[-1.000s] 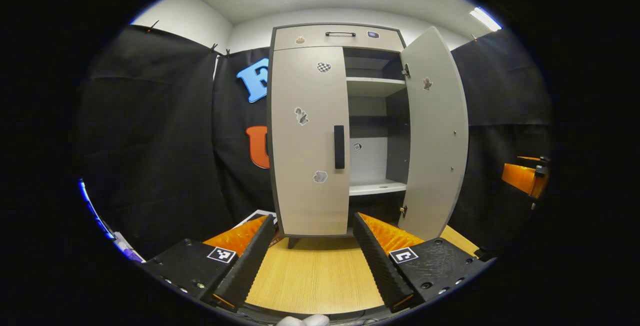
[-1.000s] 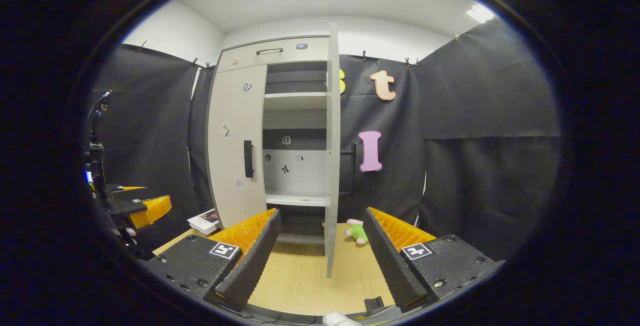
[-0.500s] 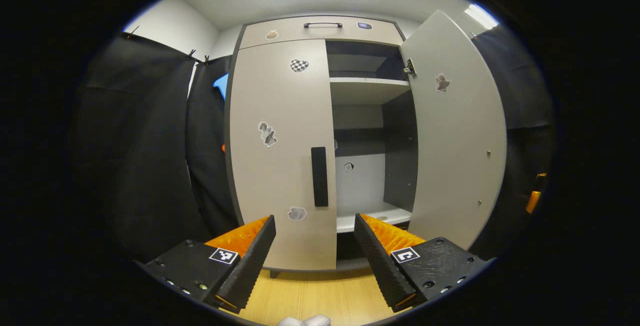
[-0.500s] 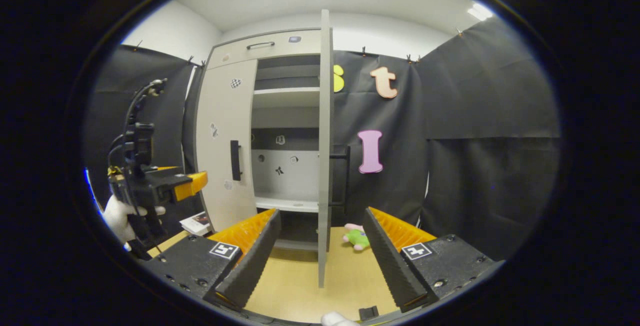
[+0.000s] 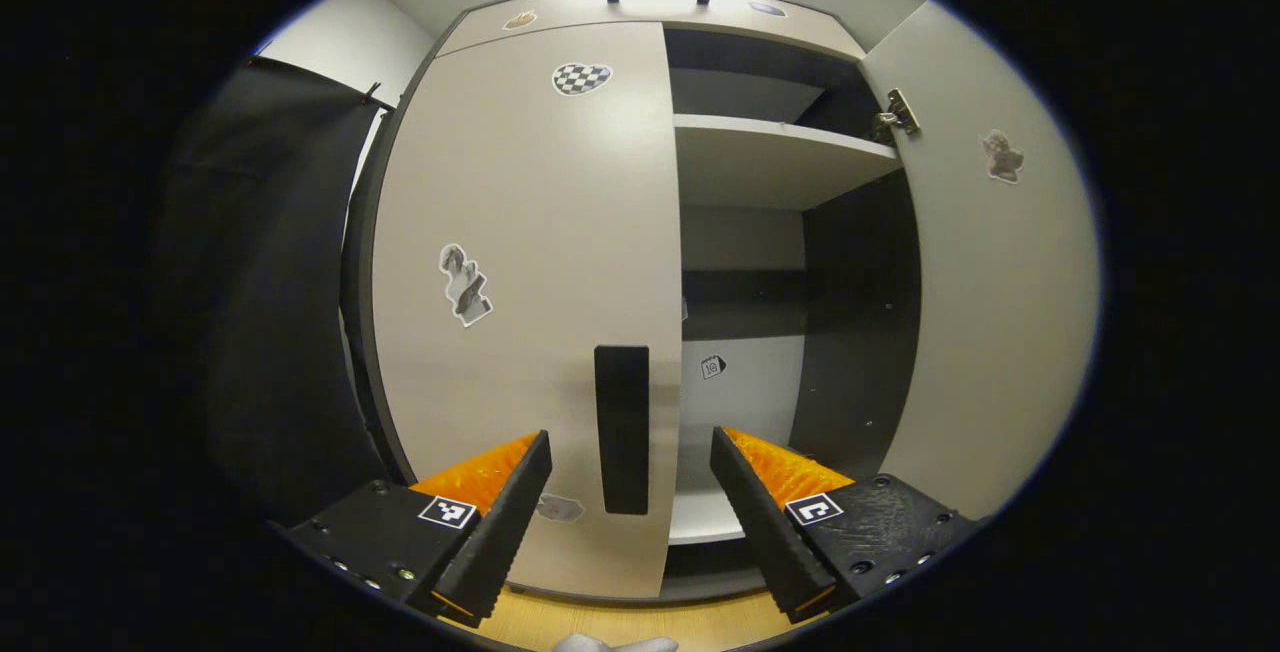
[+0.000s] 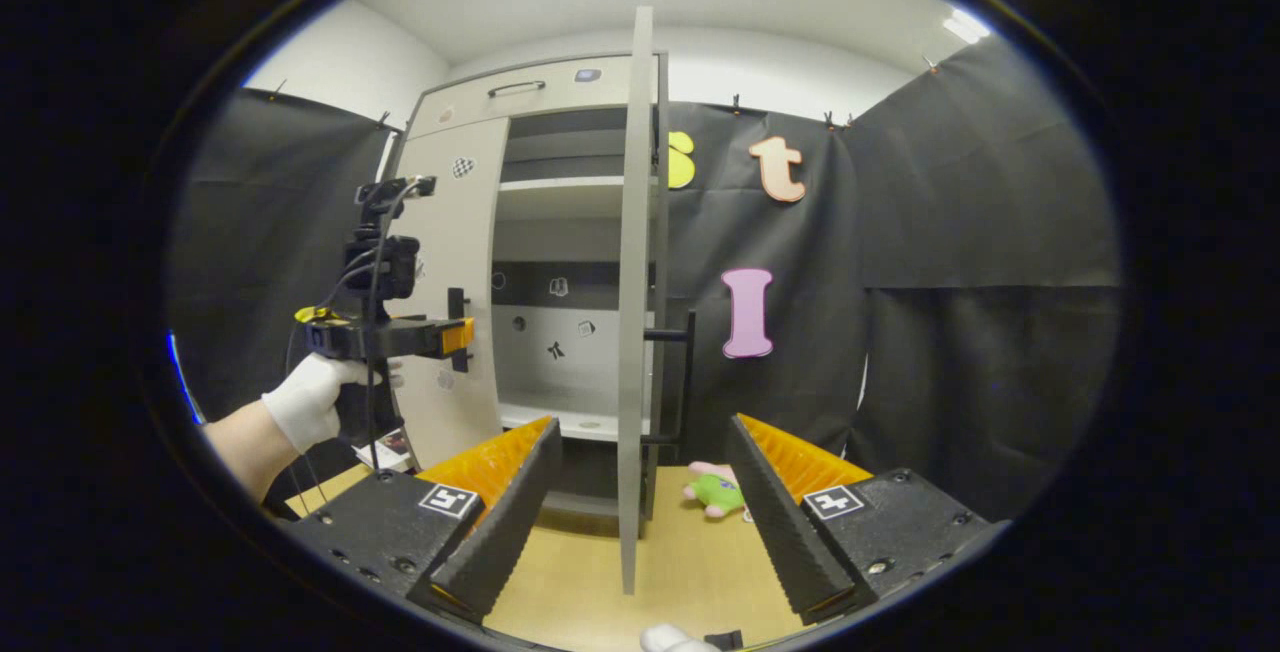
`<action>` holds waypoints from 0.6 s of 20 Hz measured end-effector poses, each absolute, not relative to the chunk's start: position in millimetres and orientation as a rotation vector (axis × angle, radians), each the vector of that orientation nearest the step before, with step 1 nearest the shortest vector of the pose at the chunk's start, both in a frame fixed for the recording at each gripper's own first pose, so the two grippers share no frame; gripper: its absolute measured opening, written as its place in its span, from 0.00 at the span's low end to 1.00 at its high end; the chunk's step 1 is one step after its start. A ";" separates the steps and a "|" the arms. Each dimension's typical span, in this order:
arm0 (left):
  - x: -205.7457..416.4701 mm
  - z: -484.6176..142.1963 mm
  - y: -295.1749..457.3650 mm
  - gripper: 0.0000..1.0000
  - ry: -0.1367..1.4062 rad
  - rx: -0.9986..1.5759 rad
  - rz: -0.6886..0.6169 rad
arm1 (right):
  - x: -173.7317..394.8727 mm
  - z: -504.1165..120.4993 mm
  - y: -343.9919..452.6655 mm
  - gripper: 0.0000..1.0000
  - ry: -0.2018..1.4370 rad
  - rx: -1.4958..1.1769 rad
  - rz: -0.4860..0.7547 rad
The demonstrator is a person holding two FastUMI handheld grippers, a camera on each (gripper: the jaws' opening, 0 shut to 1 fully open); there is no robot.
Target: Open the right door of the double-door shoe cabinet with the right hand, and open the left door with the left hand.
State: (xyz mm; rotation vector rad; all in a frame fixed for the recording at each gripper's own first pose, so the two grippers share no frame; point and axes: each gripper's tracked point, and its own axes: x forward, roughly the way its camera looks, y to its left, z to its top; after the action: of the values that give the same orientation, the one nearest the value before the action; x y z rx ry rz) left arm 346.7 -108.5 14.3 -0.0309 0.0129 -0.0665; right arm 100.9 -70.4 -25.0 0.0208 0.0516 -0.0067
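The grey shoe cabinet's left door point(image 5: 520, 262) is closed, its black vertical handle point(image 5: 621, 429) straight ahead. My left gripper point(image 5: 630, 507) is open, its fingers either side of that handle without touching it. In the right gripper view the left gripper point(image 6: 440, 337) reaches the same handle point(image 6: 457, 327), held by a gloved hand point(image 6: 310, 402). The right door point(image 6: 634, 292) stands wide open, seen edge-on, its black handle point(image 6: 685, 372) on the far side. My right gripper point(image 6: 640, 512) is open and back from that door, holding nothing.
Open shelves point(image 5: 770, 157) show inside the cabinet's right half. A top drawer point(image 6: 535, 102) with a handle sits above the doors. A green and pink plush toy point(image 6: 715, 490) lies on the wooden floor point(image 6: 690, 562) right of the open door. Books point(image 6: 395, 447) lie at the cabinet's left foot.
My left gripper has moved forward up to the left door until its handle sits between the fingers. The right gripper drifted slightly; the right door stays open.
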 end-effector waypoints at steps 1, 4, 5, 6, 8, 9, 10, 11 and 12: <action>354.7 14.4 -104.2 0.96 0.014 -0.020 -0.050 | 101.3 -26.3 -70.8 1.00 0.054 0.018 -0.003; 373.8 12.9 -103.1 0.96 0.021 -0.021 -0.043 | 108.4 -28.8 -72.6 1.00 0.060 0.010 0.008; 377.8 9.5 -104.5 0.95 0.034 -0.029 -0.047 | 111.1 -29.7 -72.8 1.00 0.063 0.011 0.013; 380.2 7.5 -103.6 0.93 0.039 -0.029 -0.043 | 112.8 -30.7 -73.4 1.00 0.063 0.013 0.017; 386.5 3.5 -103.1 0.85 0.045 -0.028 -0.047 | 116.2 -31.8 -74.0 1.00 0.065 0.012 0.021; 389.1 -0.7 -105.1 0.81 0.063 -0.034 -0.061 | 117.3 -32.0 -74.3 1.00 0.066 0.013 0.022; 390.1 -6.6 -108.6 0.71 0.078 -0.046 -0.080 | 117.7 -32.5 -73.9 1.00 0.066 0.015 0.025; 389.9 0.1 -110.0 0.58 0.054 -0.043 -0.091 | 118.4 -31.7 -74.3 1.00 0.065 0.014 0.024; 389.6 -3.1 -110.6 0.45 0.062 -0.030 -0.095 | 119.2 -30.9 -74.9 1.00 0.062 0.014 0.023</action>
State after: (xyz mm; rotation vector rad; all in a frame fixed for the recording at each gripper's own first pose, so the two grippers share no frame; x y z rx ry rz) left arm 389.6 -110.6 -3.1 -0.0300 0.0623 -0.0951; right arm 119.2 -74.9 -30.9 0.0140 0.0617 0.0232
